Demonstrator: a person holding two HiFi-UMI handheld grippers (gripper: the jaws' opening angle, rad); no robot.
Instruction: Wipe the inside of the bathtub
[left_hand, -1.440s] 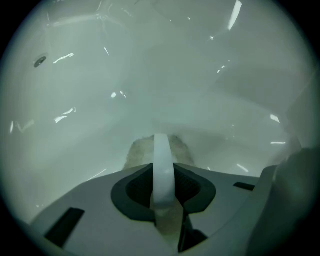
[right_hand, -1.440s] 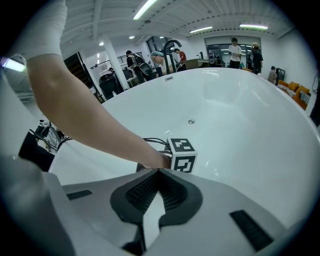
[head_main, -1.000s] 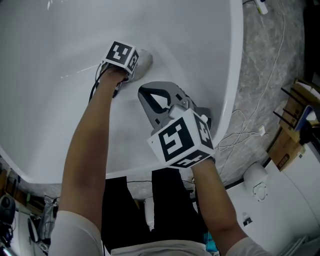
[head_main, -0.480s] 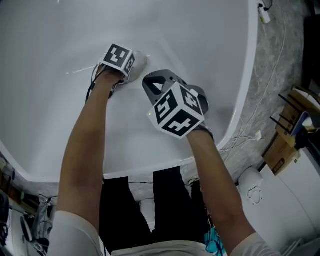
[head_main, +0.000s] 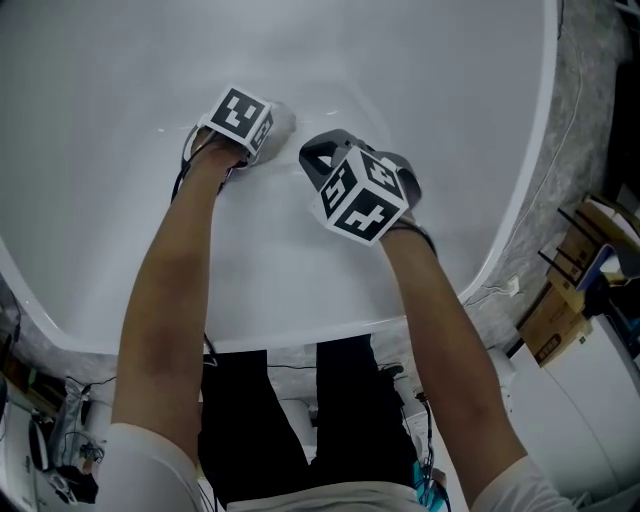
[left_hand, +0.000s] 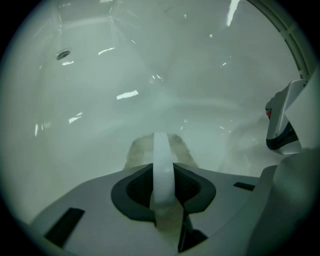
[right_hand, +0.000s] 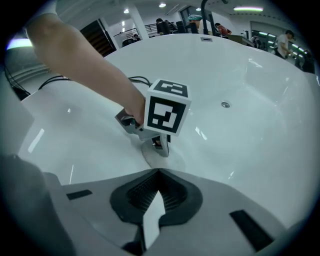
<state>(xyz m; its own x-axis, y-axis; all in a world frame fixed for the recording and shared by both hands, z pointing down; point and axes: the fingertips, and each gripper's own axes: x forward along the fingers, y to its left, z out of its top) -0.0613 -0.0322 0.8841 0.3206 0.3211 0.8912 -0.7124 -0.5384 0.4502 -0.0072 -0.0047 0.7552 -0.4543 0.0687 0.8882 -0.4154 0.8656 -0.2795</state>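
Right gripper (head_main: 322, 158) has drawn in beside left gripper (left_hand: 162, 147), jaws together on nothing | left gripper pinches cloth (head_main: 281, 122) against bathtub (head_main: 420, 70) surface | wiping looks mid-stroke.

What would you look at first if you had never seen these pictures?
The huge white bathtub fills nearly everything. Low in the middle of it, the left gripper has its jaws shut on a pale cloth that lies against the tub's surface. Just beside it on the right is the right gripper, jaws together with nothing in them, carrying a bold black-and-white marker cube.
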